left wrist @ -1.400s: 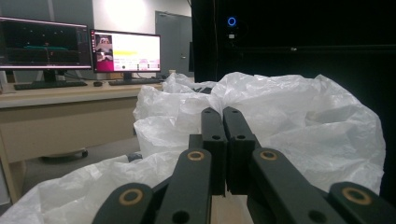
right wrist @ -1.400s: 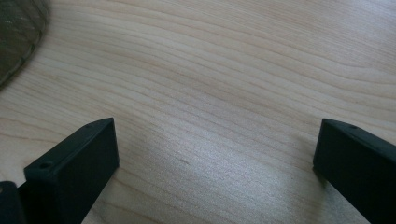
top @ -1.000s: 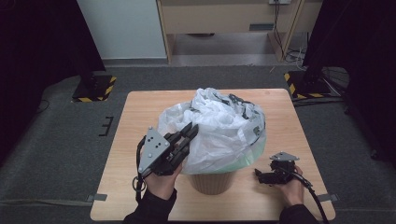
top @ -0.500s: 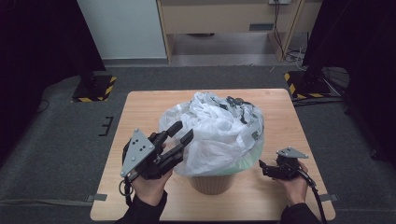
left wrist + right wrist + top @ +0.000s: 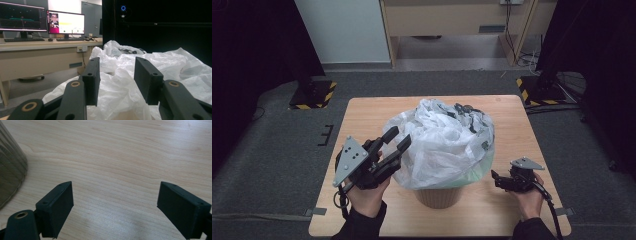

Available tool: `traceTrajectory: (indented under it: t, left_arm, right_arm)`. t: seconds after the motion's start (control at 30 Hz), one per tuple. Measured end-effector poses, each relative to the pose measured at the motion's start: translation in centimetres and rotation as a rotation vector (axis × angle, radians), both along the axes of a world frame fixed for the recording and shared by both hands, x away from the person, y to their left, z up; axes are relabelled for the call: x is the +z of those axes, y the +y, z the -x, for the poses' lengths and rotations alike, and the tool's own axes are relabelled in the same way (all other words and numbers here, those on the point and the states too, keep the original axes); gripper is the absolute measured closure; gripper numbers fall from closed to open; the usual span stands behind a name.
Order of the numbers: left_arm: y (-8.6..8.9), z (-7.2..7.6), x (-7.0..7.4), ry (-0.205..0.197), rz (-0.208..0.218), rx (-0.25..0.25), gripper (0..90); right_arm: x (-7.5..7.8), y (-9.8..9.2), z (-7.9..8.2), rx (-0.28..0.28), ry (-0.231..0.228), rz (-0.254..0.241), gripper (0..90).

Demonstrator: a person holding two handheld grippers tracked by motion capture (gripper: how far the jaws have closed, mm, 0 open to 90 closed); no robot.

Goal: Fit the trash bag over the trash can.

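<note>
Plastic bag [image 5: 447,145], white and crinkled, is billowing over the rim of a tan ribbed bin [image 5: 438,196] that is standing near the front middle of the wooden tabletop [image 5: 367,112]. The bag is hiding most of the bin, and some dark print is showing on its far side. To the bag's left, the left tongs [image 5: 396,142] are hovering just beside the plastic, tilted up toward it; their jaws have just been opening and are standing apart with nothing pinched between them, the bag lying just beyond in the left gripper view [image 5: 117,75]. The right tongs [image 5: 495,178] are resting low on the tabletop at the bin's right, jaws spread wide over bare wood [image 5: 115,202], gripping nothing.
</note>
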State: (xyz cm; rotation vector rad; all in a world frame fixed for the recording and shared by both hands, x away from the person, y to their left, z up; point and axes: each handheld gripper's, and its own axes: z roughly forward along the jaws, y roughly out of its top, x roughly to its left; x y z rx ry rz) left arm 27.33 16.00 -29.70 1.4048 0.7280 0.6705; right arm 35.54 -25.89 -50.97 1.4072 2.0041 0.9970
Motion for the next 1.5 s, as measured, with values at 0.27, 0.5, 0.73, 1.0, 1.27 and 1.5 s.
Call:
traceTrajectory:
  t: [0.27, 0.5, 0.73, 1.0, 1.27, 1.5]
  left_arm:
    - [0.6, -0.2, 0.0, -0.003, 0.003, 0.015, 55.4]
    - [2.7, -0.8, 0.3, -0.005, 0.035, 0.076, 54.6]
    - [5.1, -2.6, -0.6, 0.034, 0.045, 0.153, 54.2]
    - [6.2, -5.1, -2.9, 0.103, 0.005, 0.235, 52.9]
    - [6.7, -6.9, -5.2, 0.185, -0.028, 0.278, 52.2]
    - [5.7, -7.0, -5.8, 0.207, -0.042, 0.247, 51.3]
  right_arm:
    - [0.2, 0.0, 0.1, -0.01, -0.015, 0.003, 13.8]
    - [1.3, -0.4, 0.1, -0.027, -0.075, -0.005, 14.6]
    - [3.3, -0.7, 0.2, -0.071, -0.168, -0.052, 14.7]
    - [6.1, -0.1, 0.4, -0.078, -0.24, -0.132, 14.9]
    - [10.9, 0.6, 0.6, -0.079, -0.349, -0.172, 15.1]
    - [16.7, 2.0, 1.1, -0.056, -0.46, -0.213, 13.5]
